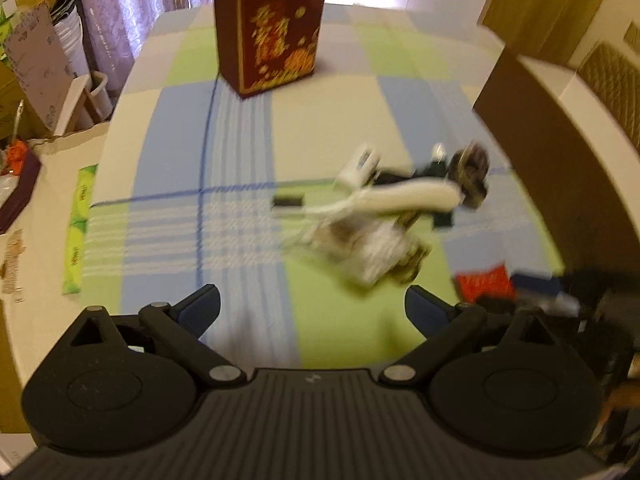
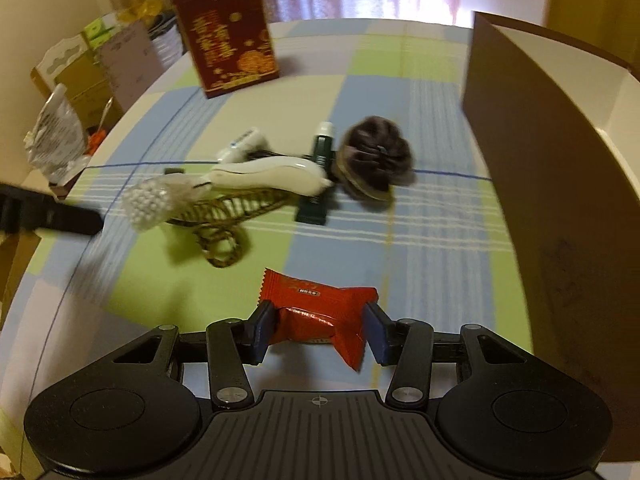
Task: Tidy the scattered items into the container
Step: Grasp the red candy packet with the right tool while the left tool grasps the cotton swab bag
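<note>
Box wall [image 2: 560, 184] beside tool [image 2: 320, 330] (right)

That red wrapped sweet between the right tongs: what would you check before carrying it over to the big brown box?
1. Grip: right tongs pinch the red foil-wrapped sweet from both sides: ok.
2. Sweet lifted clear of the checked tablecloth: cannot tell.
3. Tall brown cardboard box open on top, white inside showing: ok.
4. Path rightward to the box free of clutter: ok.
5. Left tongs open and empty: ok.
6. Left view sharp enough to judge: not ok, blurred.
</note>
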A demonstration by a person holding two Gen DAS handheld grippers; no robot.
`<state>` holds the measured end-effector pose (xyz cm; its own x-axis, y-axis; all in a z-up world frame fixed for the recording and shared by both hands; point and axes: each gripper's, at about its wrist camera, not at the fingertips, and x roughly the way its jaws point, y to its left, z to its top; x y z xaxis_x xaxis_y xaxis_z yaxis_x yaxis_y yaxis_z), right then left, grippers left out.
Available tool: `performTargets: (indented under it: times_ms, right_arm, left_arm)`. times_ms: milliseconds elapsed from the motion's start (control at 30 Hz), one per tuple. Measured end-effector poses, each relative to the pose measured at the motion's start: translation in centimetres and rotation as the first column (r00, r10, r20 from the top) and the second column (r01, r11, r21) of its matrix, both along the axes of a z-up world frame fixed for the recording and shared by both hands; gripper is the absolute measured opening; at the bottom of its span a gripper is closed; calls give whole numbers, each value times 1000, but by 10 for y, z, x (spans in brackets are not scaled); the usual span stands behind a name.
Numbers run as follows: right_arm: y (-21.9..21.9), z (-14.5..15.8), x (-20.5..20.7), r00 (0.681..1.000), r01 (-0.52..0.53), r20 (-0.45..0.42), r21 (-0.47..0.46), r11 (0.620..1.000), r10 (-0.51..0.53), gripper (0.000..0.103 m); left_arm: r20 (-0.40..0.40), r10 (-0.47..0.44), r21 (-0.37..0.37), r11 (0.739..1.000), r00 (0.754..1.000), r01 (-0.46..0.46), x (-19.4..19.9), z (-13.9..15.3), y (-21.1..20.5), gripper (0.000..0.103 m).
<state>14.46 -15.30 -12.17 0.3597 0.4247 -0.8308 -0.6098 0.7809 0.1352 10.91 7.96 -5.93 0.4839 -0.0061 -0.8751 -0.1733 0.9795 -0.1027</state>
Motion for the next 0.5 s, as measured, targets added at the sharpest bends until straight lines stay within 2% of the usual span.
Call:
performTargets:
  times_ms: [133,233,300,433,500]
  right_arm:
    - [-10,1,1,999,32,-10,15,999,-32,51]
    - [-12,1,1,999,43,-10,19,999,-43,51]
    - [-13,1,1,999,43,-10,20,999,-42,51]
    - [-15,-1,2,999,49,-16,28,998,-48,51]
    - [-16,-2,2,999,47,-17,31,998,-46,51]
  left_arm:
    - [50,13,-35,999,999,-12,25,3,-4,96]
    - [39,21,-51,999,999,-19,47,-7,-6,90]
    - [14,22,-57,998,1000,-21,56,-17,-5,76]
    - [-30,37,-64,997,999,-39,54,-33,2,57]
    - [-36,48,-83,995,998,-51,45,-37,10,36]
